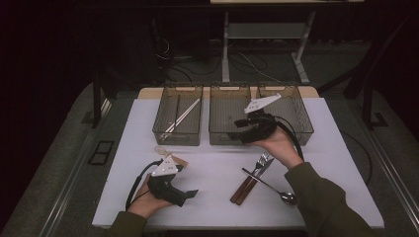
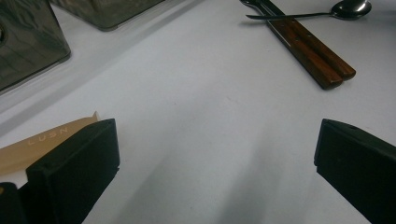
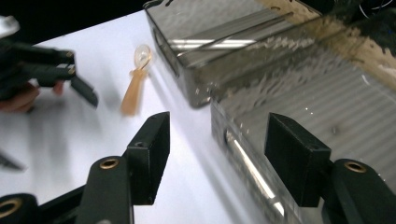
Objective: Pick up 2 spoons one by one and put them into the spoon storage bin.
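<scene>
My left gripper [image 1: 188,180] [image 2: 217,140] rests low near the table's front left, jaws wide open with bare table between them. A tan plastic spoon [image 1: 170,154] [image 2: 46,137] [image 3: 135,88] lies just beside its left jaw. To the right lie a wooden-handled fork and knife [image 1: 249,182] [image 2: 310,49], with a metal spoon [image 1: 276,190] [image 2: 348,9] across them. My right gripper [image 1: 238,131] [image 3: 217,140] hovers open at the front wall of the middle bin [image 1: 222,136] [image 3: 243,154], holding nothing.
Three translucent grey bins stand in a row at the back. The left bin [image 1: 175,134] [image 3: 196,79] holds chopsticks [image 1: 185,112]; the right bin [image 1: 301,123] sits behind my right hand. The white table [image 1: 217,173] has bare surface in the middle.
</scene>
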The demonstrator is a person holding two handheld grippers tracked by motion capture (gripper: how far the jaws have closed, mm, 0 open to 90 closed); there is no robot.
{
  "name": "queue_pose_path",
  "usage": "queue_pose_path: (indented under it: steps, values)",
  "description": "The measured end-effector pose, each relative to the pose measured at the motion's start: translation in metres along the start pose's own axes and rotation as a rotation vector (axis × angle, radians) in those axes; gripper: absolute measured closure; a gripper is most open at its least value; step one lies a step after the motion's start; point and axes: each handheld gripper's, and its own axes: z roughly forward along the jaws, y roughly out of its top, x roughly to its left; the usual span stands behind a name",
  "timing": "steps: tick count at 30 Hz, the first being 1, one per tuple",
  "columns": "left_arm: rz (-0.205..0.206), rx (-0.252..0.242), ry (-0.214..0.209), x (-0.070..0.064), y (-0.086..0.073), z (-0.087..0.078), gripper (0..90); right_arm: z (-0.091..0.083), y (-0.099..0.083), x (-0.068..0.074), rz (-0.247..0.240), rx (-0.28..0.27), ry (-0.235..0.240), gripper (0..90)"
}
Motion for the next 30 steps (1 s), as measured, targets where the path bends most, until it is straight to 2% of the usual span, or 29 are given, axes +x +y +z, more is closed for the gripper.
queue_pose_path:
  steps: [2, 7, 11, 21, 30]
  values:
    - [0.001, 0.0, 0.002, 0.0, 0.0, 0.0, 0.0, -0.01, -0.011, 0.002, 0.003, 0.007, -0.007, 39.6]
    - [-0.003, -0.002, 0.002, 0.001, 0.0, 0.0, 0.0, -0.032, -0.043, 0.009, 0.024, -0.015, 0.0, 39.7]
    - [0.006, 0.002, 0.006, 0.0, 0.0, 0.0, 0.0, -0.047, -0.072, 0.017, 0.037, 0.003, 0.0, 40.4]
    - [0.001, 0.006, 0.016, 0.001, 0.0, -0.001, 0.0, -0.071, -0.127, 0.029, 0.075, 0.062, -0.001, 42.1]
    - [0.013, 0.015, 0.018, -0.001, 0.0, 0.0, 0.0, -0.092, -0.168, 0.032, 0.141, 0.112, -0.018, 45.9]
